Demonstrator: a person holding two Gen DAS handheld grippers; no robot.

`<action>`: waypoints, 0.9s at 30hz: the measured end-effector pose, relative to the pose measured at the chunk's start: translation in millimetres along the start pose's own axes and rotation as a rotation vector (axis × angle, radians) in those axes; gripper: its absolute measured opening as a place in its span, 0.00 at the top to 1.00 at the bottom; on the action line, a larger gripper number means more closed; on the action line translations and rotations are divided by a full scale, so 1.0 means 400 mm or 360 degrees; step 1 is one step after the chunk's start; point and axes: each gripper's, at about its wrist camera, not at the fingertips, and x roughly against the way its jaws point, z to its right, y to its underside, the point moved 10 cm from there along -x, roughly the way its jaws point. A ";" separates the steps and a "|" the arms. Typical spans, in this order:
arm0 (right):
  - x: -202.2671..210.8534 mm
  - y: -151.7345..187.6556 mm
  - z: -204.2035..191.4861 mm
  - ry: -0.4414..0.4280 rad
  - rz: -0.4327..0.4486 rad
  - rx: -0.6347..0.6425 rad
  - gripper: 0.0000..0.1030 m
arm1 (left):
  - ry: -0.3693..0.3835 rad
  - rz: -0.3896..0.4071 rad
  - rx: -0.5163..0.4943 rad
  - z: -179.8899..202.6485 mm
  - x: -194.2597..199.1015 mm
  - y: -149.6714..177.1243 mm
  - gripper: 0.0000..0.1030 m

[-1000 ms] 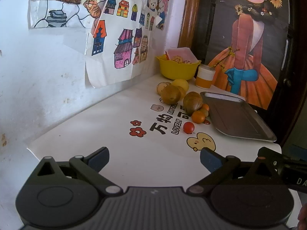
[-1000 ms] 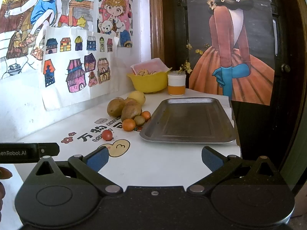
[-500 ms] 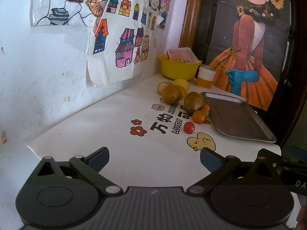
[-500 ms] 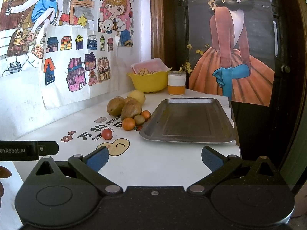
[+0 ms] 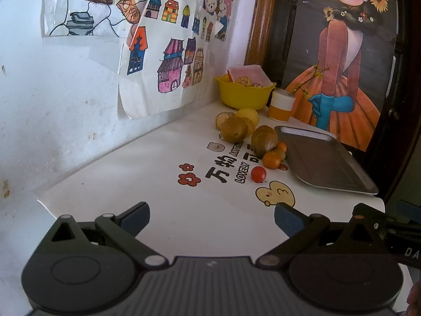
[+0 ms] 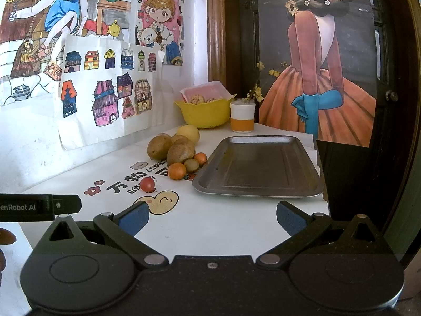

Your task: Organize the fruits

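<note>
A pile of fruit lies mid-table: brown kiwis (image 5: pixel 264 140) (image 6: pixel 180 152), a yellow lemon (image 5: pixel 247 114) (image 6: pixel 188 132), small oranges (image 5: pixel 271 159) (image 6: pixel 176 171) and a red cherry tomato (image 5: pixel 258 173) (image 6: pixel 147 184) nearest me. An empty metal tray (image 5: pixel 326 160) (image 6: pixel 259 167) sits right of the pile. My left gripper (image 5: pixel 211 217) hangs open over the near table edge, well short of the fruit. My right gripper (image 6: pixel 212 217) is open too, in front of the tray, holding nothing.
A yellow bowl (image 5: pixel 243 93) (image 6: pixel 205 112) with food and a white-orange cup (image 5: pixel 282 105) (image 6: pixel 242 117) stand at the back corner. The wall with drawings runs along the left. The table (image 6: pixel 231 226) ends just right of the tray.
Both views have shifted only slightly; the fruit and tray sit a little closer in frame. Nothing was taken hold of and both grippers stay open.
</note>
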 end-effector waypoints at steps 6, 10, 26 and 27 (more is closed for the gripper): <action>0.000 0.001 -0.002 -0.0001 -0.0004 0.0004 0.00 | 0.0001 -0.0002 0.0000 0.001 0.000 0.001 0.01; -0.001 0.001 -0.002 -0.0001 -0.0005 0.0005 0.00 | -0.0010 -0.0009 -0.0009 0.001 0.001 0.004 0.01; -0.033 -0.056 0.005 -0.0131 -0.0008 0.0223 0.00 | -0.0021 -0.0112 -0.0197 0.041 -0.048 -0.045 0.01; -0.043 -0.064 0.009 -0.0160 -0.0024 0.0252 0.00 | -0.0006 -0.0125 -0.0224 0.048 -0.058 -0.054 0.01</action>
